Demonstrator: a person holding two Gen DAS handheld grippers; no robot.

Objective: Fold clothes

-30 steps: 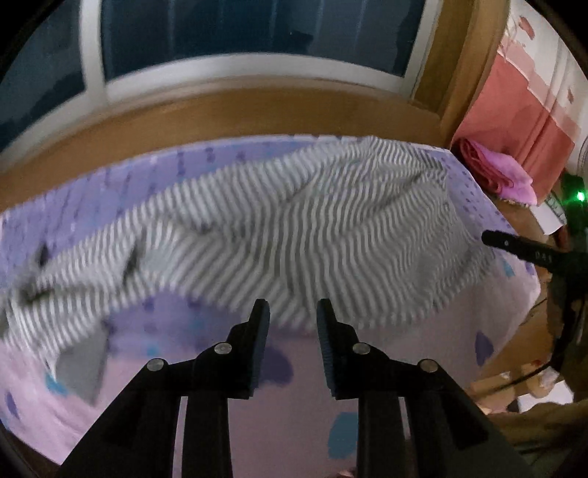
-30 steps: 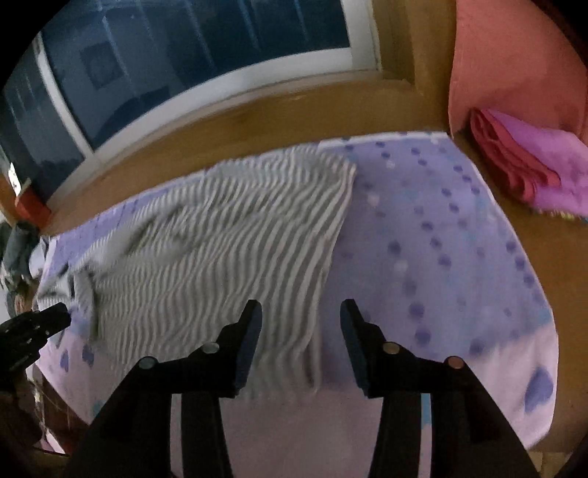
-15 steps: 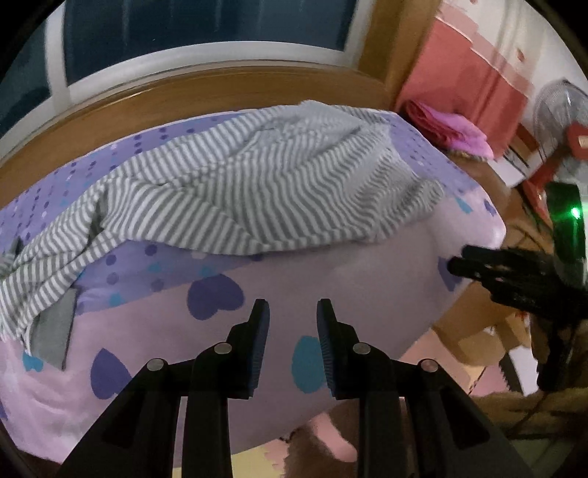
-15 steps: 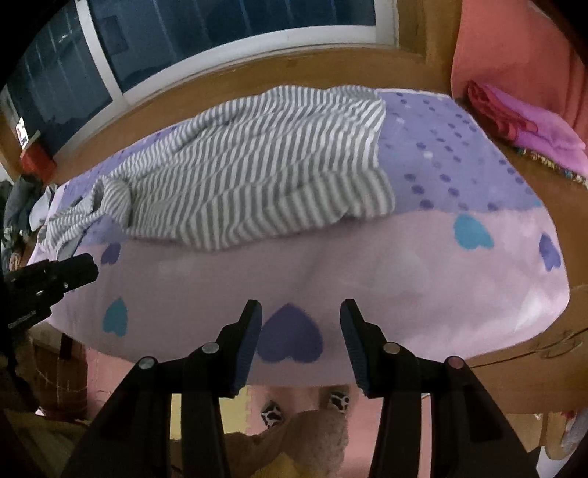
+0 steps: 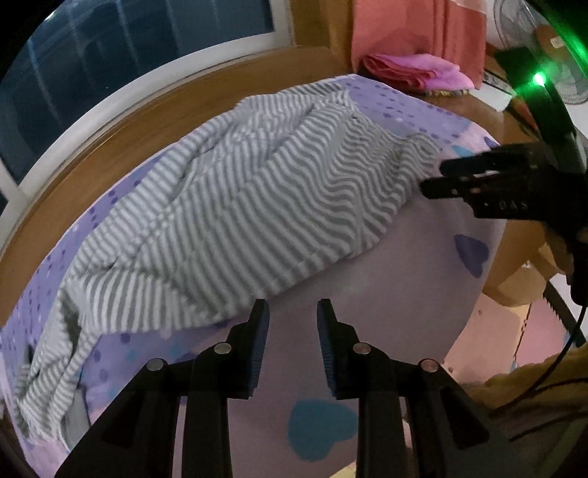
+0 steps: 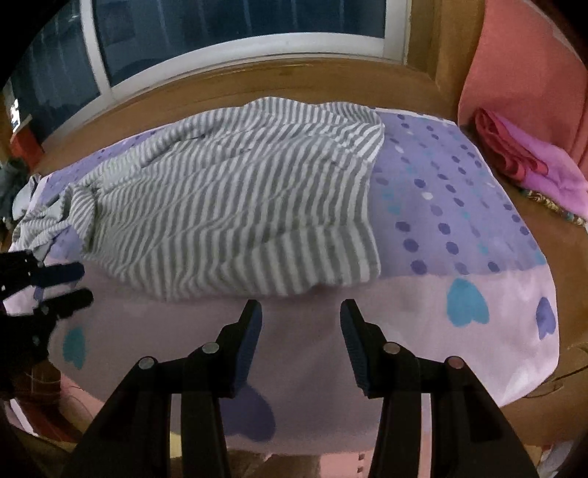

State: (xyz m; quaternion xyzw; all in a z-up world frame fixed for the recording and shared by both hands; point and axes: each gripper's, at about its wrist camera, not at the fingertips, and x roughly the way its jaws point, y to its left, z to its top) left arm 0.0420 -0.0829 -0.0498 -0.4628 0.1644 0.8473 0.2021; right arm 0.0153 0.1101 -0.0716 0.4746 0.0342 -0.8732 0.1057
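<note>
Garment (image 6: 235, 213) lies on bedsheet (image 6: 459, 206), folded cloths (image 6: 522, 158) to its right.

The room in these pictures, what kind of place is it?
Probably a bedroom at home: a heart-printed bedsheet with a striped garment on it, a large dark window behind, and folded pink cloth beside.

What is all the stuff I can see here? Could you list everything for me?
Striped garment: one, grey and white, rumpled on the bed sheet.
Bed sheet: one, purple and pink with dots and hearts, under the garment.
Folded cloth: one pile, pink and red, right of the bed.
Curtain: one, salmon, behind the folded cloth.
Window: one, dark, white frame, beyond the bed.
Fan: one, pale, far right, partly visible.
Left tool: black, open, near the garment's hem.
Right tool: black, open, empty.
</note>
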